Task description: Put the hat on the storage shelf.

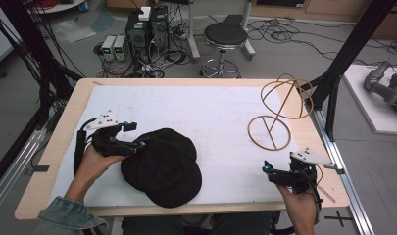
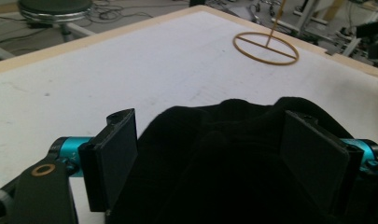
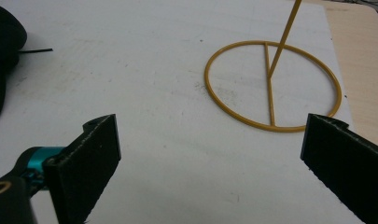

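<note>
A black hat (image 1: 161, 166) lies crumpled on the white table cover (image 1: 210, 112), left of centre near the front edge. My left gripper (image 1: 137, 135) sits at the hat's upper left edge. In the left gripper view its jaws stand open with the hat's fabric (image 2: 233, 163) bulging between them, neither pad pressed shut on it. A yellow wire hat stand (image 1: 269, 132) with a round base and a wire globe top stands at the right. My right gripper (image 1: 267, 172) hovers open near the front right corner, pointing at the stand's base ring (image 3: 269, 88), nothing between its jaws.
A black frame post (image 1: 348, 49) rises just behind the stand at the table's right edge. Beyond the far edge are a round stool (image 1: 225, 36), computer boxes (image 1: 147, 29) and loose cables on the floor. A grey machine (image 1: 387, 83) rests on a side surface at right.
</note>
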Motion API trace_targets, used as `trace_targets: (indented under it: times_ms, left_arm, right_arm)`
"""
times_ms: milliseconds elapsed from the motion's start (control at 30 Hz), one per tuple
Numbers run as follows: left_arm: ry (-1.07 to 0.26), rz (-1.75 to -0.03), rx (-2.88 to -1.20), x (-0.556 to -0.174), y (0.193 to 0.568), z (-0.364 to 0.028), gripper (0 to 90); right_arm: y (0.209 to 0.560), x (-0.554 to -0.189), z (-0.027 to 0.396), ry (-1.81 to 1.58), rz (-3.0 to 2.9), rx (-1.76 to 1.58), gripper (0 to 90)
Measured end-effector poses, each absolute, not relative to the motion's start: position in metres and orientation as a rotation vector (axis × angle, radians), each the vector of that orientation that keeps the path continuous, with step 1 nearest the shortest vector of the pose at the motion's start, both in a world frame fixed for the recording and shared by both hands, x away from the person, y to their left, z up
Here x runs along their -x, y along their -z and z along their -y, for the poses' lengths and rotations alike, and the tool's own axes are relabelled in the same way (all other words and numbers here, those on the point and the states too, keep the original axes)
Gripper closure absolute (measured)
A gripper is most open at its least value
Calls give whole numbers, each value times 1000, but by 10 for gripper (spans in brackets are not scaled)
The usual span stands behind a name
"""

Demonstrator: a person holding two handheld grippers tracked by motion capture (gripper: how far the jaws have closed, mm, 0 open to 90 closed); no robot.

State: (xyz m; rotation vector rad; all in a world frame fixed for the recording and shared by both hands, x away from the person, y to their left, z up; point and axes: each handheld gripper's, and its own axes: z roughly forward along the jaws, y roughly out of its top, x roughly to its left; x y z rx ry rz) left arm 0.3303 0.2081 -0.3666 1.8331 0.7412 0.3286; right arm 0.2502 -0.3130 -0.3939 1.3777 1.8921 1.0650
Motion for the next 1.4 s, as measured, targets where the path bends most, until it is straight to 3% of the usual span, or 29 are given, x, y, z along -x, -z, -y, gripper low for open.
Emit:
trace_targets:
  times_ms: [500,1067,1233,1400]
  left_arm:
    - [-181,-723,-1908,-342,390,-191,233]
    - [-171,-713,-1920,-340,392,-191,514]
    - [-177,-716,-1915,-339,390,-193,635]
    - [-180,-718,-1899,-338,389,-193,667]
  right_arm:
    - [394,-246,315,-1054,-1889,-1374,48]
    - [394,-246,313,-1054,-1892,-1368,48]
    - [395,-246,312,-1055,-1895,-1373,48]
    - [395,-246,312,-1060,-1896,-1367,48]
